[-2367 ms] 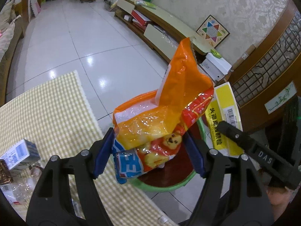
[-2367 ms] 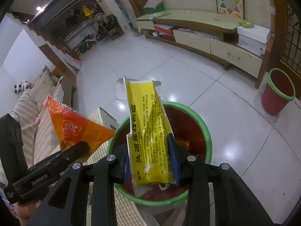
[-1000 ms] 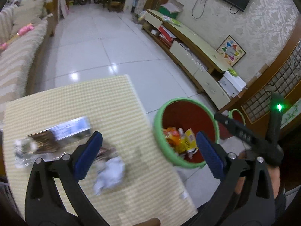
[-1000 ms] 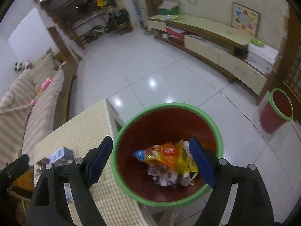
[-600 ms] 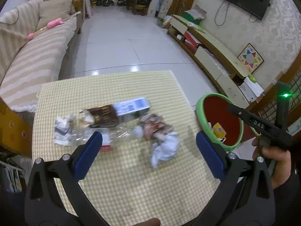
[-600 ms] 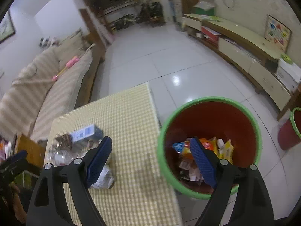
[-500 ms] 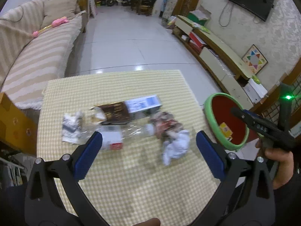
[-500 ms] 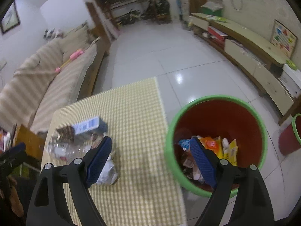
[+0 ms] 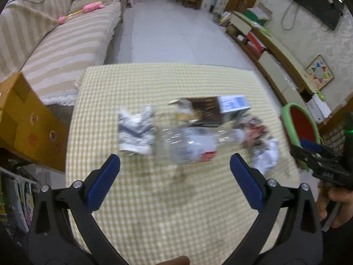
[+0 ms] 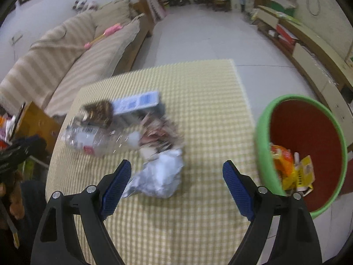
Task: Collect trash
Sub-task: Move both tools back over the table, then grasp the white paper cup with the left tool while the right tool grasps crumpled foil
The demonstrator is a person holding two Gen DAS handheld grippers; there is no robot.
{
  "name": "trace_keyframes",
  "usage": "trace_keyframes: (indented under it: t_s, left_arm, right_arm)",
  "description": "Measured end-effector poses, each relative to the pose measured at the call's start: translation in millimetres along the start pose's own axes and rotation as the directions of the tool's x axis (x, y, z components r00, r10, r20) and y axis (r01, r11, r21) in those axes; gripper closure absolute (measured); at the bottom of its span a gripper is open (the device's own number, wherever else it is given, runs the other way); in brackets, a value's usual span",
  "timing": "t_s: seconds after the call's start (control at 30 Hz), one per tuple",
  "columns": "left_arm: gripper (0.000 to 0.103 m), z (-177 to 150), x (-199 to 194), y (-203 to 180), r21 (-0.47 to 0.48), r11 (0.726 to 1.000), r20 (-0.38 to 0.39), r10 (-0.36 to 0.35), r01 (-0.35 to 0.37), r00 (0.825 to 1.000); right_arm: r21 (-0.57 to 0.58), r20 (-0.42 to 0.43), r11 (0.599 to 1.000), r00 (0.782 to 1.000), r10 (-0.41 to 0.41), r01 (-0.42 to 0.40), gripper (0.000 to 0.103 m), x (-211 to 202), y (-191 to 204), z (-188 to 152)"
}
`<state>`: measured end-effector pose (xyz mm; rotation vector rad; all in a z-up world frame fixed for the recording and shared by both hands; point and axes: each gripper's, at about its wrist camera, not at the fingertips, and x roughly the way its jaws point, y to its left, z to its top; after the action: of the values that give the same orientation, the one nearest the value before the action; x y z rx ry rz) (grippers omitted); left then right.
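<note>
Both views swung from the bin [image 10: 262, 145] to the tabletop [image 10: 198, 101] trash, labels blurred unreadable, left hand-held gripper [image 9: 174, 165] spread empty above the bottle [image 9: 187, 145], right hand-held gripper [image 10: 176, 172] spread empty over crumpled paper [image 10: 161, 176].

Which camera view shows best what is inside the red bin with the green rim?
The right wrist view: the bin opens toward the camera, with orange and yellow wrappers visible inside. The left wrist view shows only its rim and part of the inner wall at the frame edge.

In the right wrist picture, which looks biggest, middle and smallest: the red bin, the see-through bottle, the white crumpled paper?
1. Red plastic bin with green rim, though it sits nearest.
2. Clear plastic bottle.
3. White crumpled paper ball, close to the bottle in size, so unsure.
</note>
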<state>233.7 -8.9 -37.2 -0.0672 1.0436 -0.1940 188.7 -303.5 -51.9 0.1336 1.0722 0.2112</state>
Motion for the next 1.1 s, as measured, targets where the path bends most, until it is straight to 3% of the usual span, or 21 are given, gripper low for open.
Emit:
trace_keyframes:
  t_s: [0.17,0.47,0.7,0.93,1.0,1.1]
  left_arm:
    - [0.006,-1,17,29,-0.076,0.997,-0.012,-0.007,0.006,1.000]
    - [0.006,19,39,65,-0.228,0.973,-0.009,-0.028,0.026,1.000]
    - [0.006,42,76,65,-0.207,0.978,-0.104,-0.027,0.005,0.994]
    - [0.006,45,98,64,-0.183,0.983,-0.141,-0.019,-0.007,0.990]
    - [0.009,43,99,68,-0.190,0.982,-0.138,-0.017,-0.010,0.990]
    - [0.030,40,103,70,-0.198,0.980,-0.157,-0.033,0.001,0.987]
  right_arm:
    - [-0.023,-0.056,1.000,0.998,0.000,-0.001,0.021,25,11,-8]
    - [-0.005,-0.076,1.000,0.997,-0.003,0.003,0.021,47,14,-6]
    - [-0.008,-0.104,1.000,0.995,-0.011,0.010,0.021,64,19,-4]
    - [-0.018,-0.124,1.000,0.992,-0.005,0.003,0.024,80,24,-7]
    - [-0.021,-0.121,1.000,0.993,0.007,-0.009,0.033,80,26,-7]
    - [-0.031,-0.122,0.999,0.992,0.016,-0.020,0.038,81,29,-7]
